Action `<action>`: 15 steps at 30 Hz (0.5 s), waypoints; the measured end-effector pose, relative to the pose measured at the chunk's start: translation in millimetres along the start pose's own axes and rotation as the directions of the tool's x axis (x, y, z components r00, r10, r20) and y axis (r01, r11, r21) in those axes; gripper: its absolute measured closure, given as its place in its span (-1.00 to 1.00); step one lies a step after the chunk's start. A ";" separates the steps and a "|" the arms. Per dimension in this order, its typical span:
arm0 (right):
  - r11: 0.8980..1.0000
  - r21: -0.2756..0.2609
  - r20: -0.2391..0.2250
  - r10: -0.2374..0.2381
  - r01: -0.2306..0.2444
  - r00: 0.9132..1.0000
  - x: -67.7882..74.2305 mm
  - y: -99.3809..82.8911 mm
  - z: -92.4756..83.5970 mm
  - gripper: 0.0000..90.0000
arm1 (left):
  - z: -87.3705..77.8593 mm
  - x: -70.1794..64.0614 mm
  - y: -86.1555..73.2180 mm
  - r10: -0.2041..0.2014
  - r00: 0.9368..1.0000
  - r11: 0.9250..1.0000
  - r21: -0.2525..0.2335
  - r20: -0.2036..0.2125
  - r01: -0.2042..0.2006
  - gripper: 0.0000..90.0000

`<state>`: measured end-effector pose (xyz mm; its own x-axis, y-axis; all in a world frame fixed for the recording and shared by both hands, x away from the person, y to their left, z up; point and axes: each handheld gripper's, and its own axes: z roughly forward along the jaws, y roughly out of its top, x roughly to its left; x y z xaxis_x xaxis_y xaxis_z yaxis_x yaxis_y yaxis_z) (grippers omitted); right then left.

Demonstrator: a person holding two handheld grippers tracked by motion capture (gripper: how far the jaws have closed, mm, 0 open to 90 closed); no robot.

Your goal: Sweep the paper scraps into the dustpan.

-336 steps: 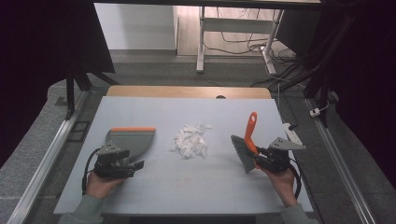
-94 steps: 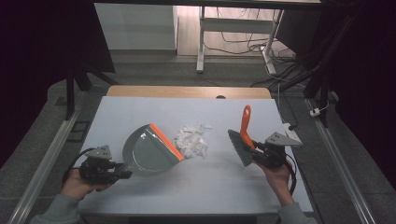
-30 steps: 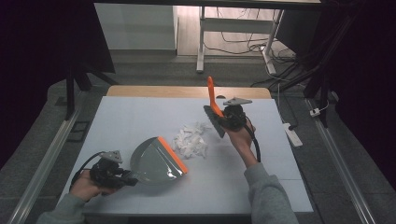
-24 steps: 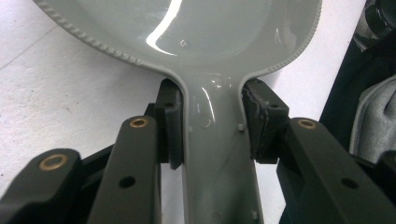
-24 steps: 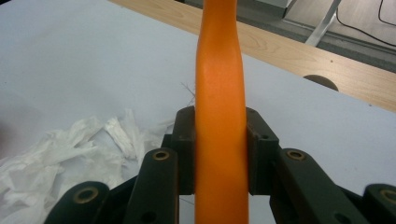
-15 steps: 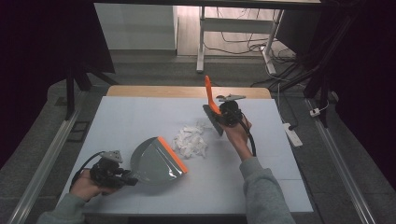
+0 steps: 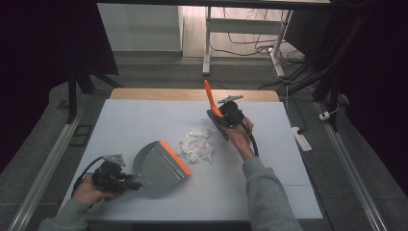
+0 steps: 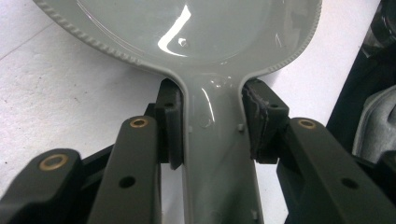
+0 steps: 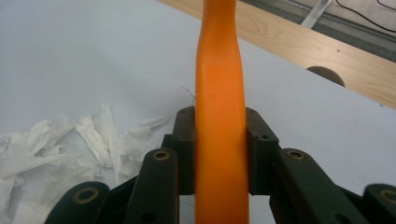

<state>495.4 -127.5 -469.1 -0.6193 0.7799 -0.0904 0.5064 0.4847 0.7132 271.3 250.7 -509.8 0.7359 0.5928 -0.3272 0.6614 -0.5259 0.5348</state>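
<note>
- The dustpan [image 7: 159, 166] is held by its grey handle in the left tool [image 7: 113, 175], clamped tight; its orange lip faces the paper scraps [image 7: 196, 145], just beside them on the worktop [image 7: 288, 183].
- The brush [image 7: 214, 108] is clamped by its orange handle in the right tool [image 7: 231, 115].
- The brush has been carried from the pile's right side to beyond it, opposite the dustpan.
- A sweep toward the dustpan is judged ready to begin.

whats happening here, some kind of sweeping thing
A person is set to sweep up a pile of torn white paper scraps on the table. The left gripper is shut on the handle of a grey dustpan, whose orange lip faces the scraps. The right gripper is shut on the orange handle of a brush, held just beyond the pile. No scraps are in the pan yet.
</note>
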 end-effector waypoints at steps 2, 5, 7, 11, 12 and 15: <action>1.000 0.011 0.001 -0.005 0.005 1.000 2.1 2.0 2.3 0.58 | 2.0 0.0 0.4 -0.004 1.000 1.000 0.005 0.002 0.004 0.36; 0.998 0.044 0.001 -0.033 0.033 0.999 12.7 8.3 11.2 0.58 | 6.1 1.1 1.7 -0.010 1.000 1.000 0.015 0.008 0.010 0.36; 0.998 0.049 0.000 -0.043 0.043 0.999 15.4 9.6 13.0 0.58 | 7.0 1.4 2.2 -0.015 1.000 1.000 0.016 0.009 0.015 0.36; 0.993 0.077 -0.011 -0.086 0.087 0.996 28.1 13.5 18.4 0.58 | 11.2 2.1 4.3 -0.017 1.000 1.000 0.024 0.015 0.017 0.36; 0.992 0.080 -0.013 -0.097 0.097 0.995 30.5 13.6 18.7 0.58 | 13.4 2.3 5.6 -0.018 1.000 0.999 0.029 0.018 0.018 0.37; 0.988 0.090 -0.012 -0.128 0.129 0.992 37.3 13.3 18.4 0.58 | 15.2 2.5 6.8 -0.021 1.000 0.999 0.033 0.019 0.020 0.37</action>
<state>490.1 -84.7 -475.7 -0.6864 0.7065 -0.1725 0.4743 0.6147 0.6303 279.8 239.4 -518.8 0.7244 0.5920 -0.3533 0.6808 -0.5337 0.5018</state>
